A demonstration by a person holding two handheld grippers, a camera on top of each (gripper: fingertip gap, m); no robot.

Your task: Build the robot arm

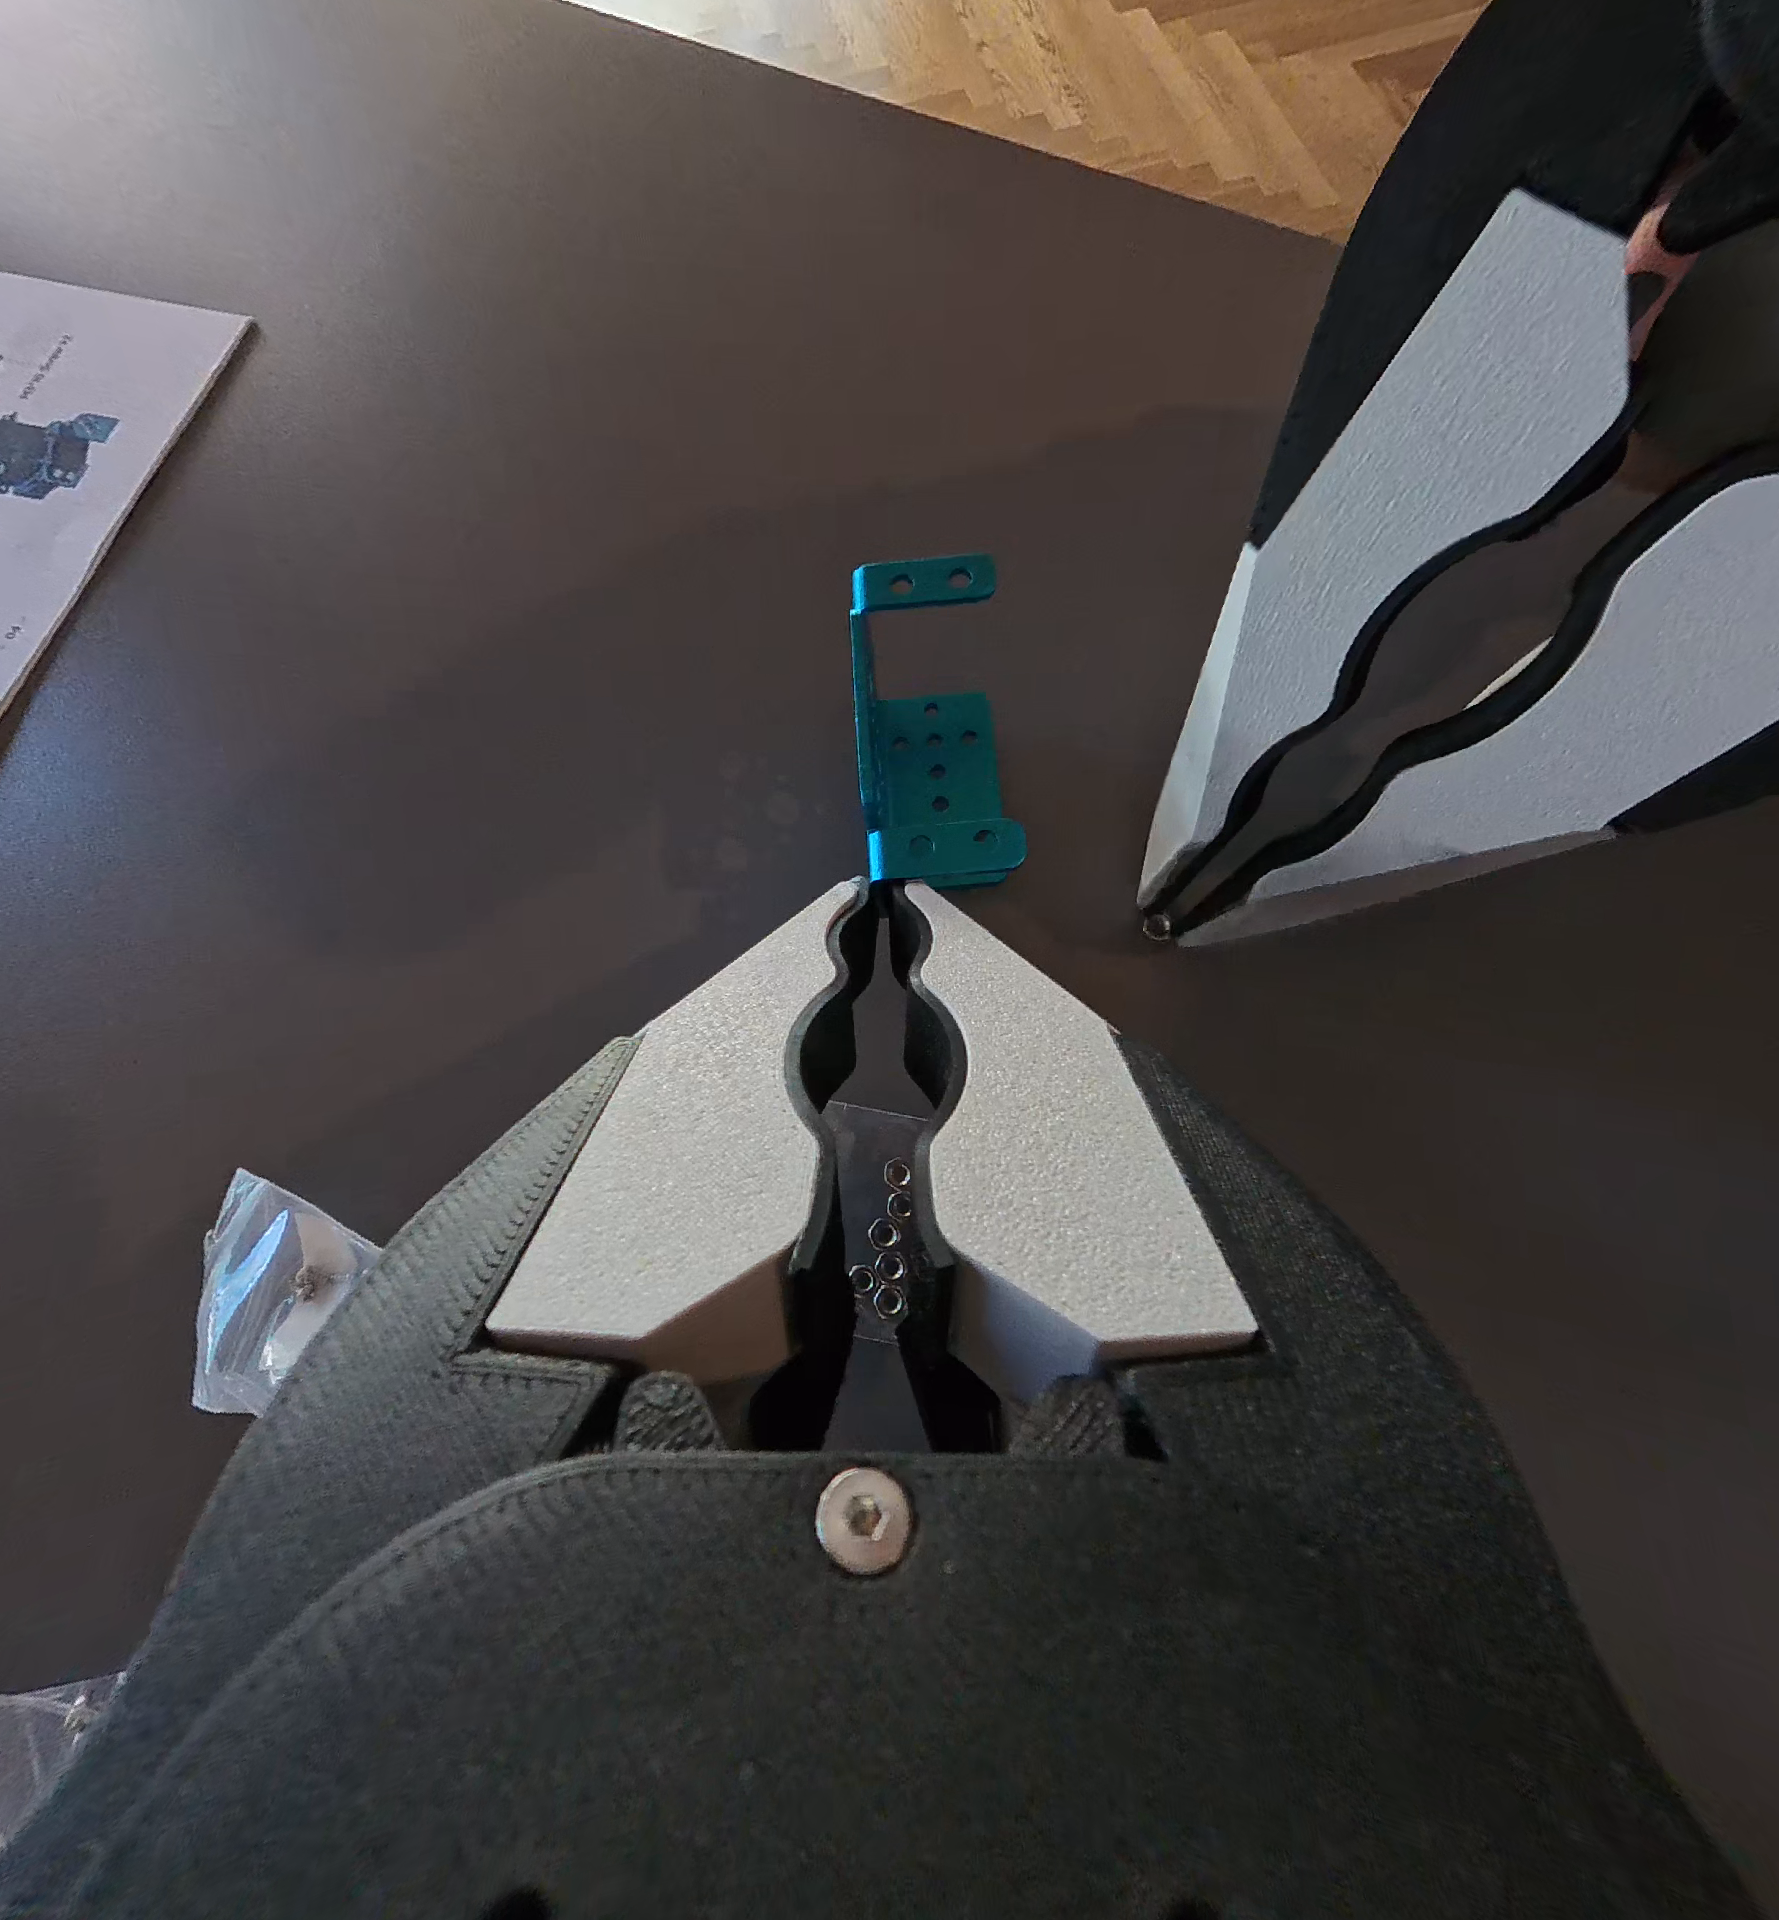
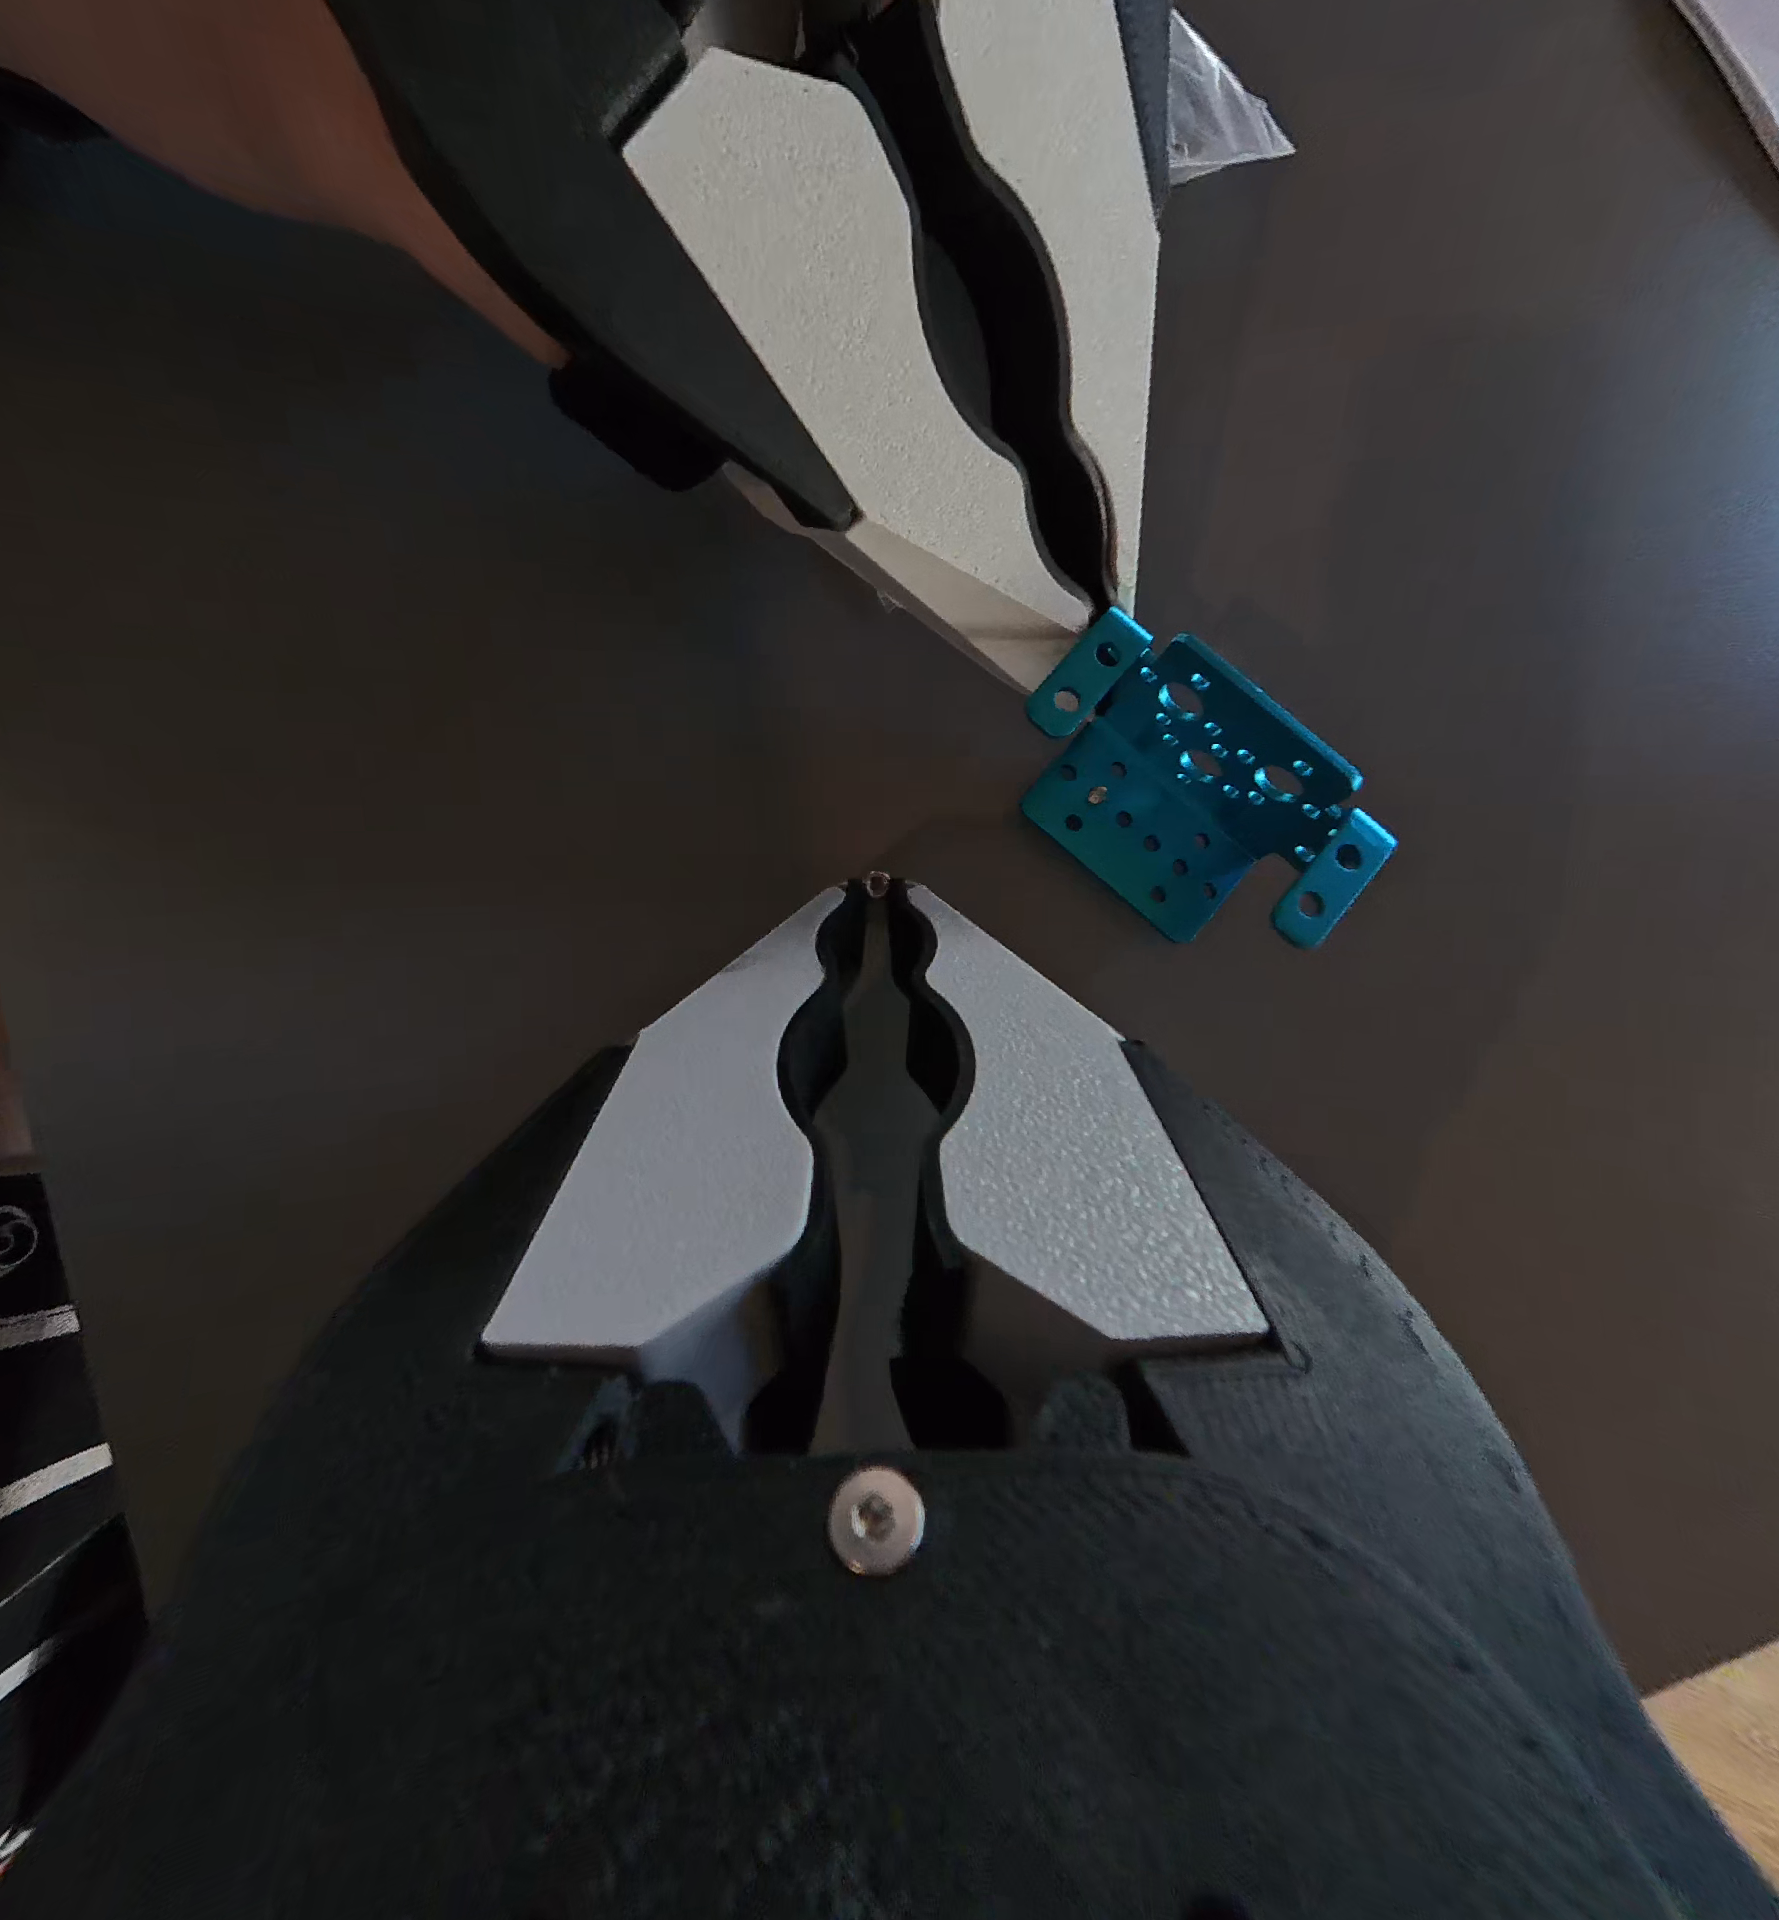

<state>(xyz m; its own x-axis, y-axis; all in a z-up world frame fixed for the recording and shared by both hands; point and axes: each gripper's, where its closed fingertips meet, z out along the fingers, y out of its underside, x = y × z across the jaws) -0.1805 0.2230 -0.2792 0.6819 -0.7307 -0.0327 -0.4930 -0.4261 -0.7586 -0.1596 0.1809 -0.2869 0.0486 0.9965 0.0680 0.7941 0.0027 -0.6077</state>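
Observation:
A blue metal bracket (image 1: 929, 740) with many holes lies on the dark brown table (image 1: 511, 582). My left gripper (image 1: 886, 889) is shut, its tips pinching the bracket's near corner. It also shows in the right wrist view (image 2: 1113, 611), at the bracket's (image 2: 1191, 790) tab. My right gripper (image 2: 877, 885) is shut on a small silver nut (image 2: 877, 884), just left of the bracket and apart from it. In the left wrist view the right gripper (image 1: 1161, 925) comes in from the right with the nut (image 1: 1159, 926) at its tips.
A printed instruction sheet (image 1: 43, 488) lies at the far left. Clear plastic bags (image 1: 251, 1288) of small parts lie by my left gripper, one with several nuts (image 1: 890, 1247) under its fingers. A gloved hand (image 1: 1768, 135) holds the right gripper. Wooden floor (image 1: 1124, 83) shows beyond the table edge. The grippers' ends are close to 5 centimetres from one another.

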